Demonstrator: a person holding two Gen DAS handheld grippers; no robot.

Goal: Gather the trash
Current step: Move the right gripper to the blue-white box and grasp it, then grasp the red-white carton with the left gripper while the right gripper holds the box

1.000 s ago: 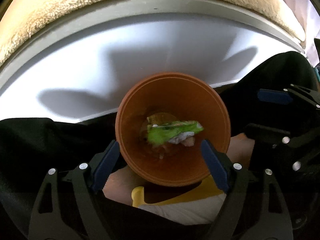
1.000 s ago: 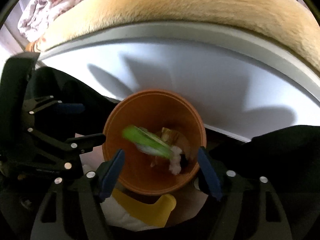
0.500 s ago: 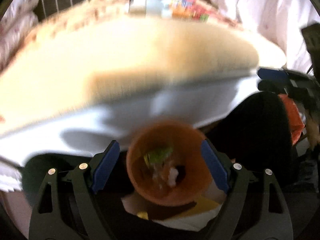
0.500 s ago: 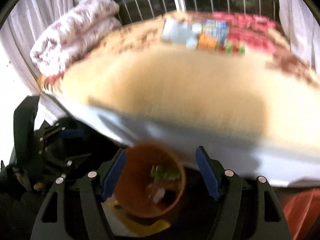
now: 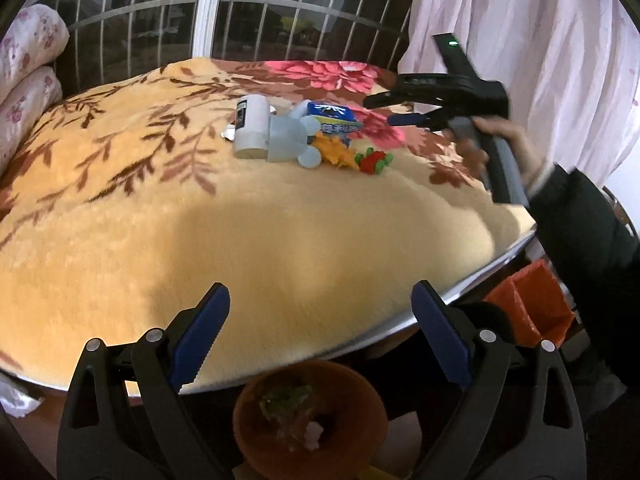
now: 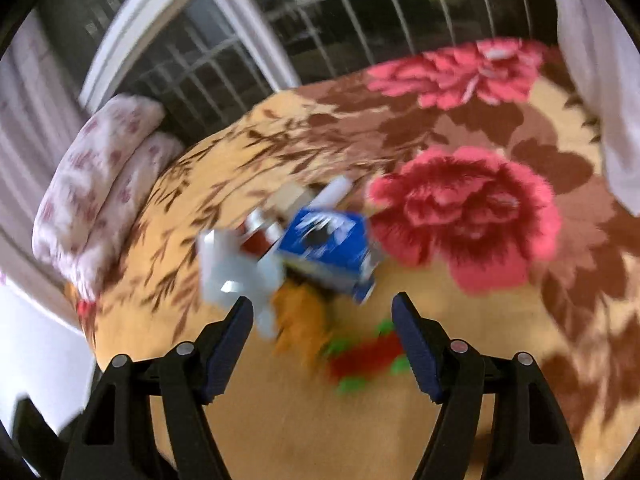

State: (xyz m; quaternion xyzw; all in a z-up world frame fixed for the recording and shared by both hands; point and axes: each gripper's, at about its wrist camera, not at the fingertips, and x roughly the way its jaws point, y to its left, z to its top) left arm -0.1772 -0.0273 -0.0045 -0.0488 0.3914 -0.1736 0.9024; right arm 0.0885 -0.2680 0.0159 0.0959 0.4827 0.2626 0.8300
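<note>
A pile of trash lies on a floral blanket (image 5: 120, 184): a white cup (image 5: 250, 130), a pale blue plastic piece (image 5: 292, 140), a blue carton (image 5: 334, 118), an orange wrapper (image 5: 336, 150) and a red-green wrapper (image 5: 374, 161). An orange bin (image 5: 310, 412) with scraps inside stands below the bed edge. My left gripper (image 5: 320, 332) is open and empty above the bin. My right gripper (image 6: 322, 340) is open and empty, just short of the carton (image 6: 328, 248) and the red-green wrapper (image 6: 366, 358); it also shows in the left wrist view (image 5: 400, 110).
A barred window (image 5: 240, 20) stands behind the bed. Folded floral bedding (image 5: 24, 72) lies at the left. A pink curtain (image 5: 540, 60) hangs at the right. An orange bag (image 5: 528, 308) sits beside the bed edge at the right.
Both grippers rose from over the orange bin up above the bed. The right gripper moved forward to the trash pile. The bin dropped to the bottom of the left view.
</note>
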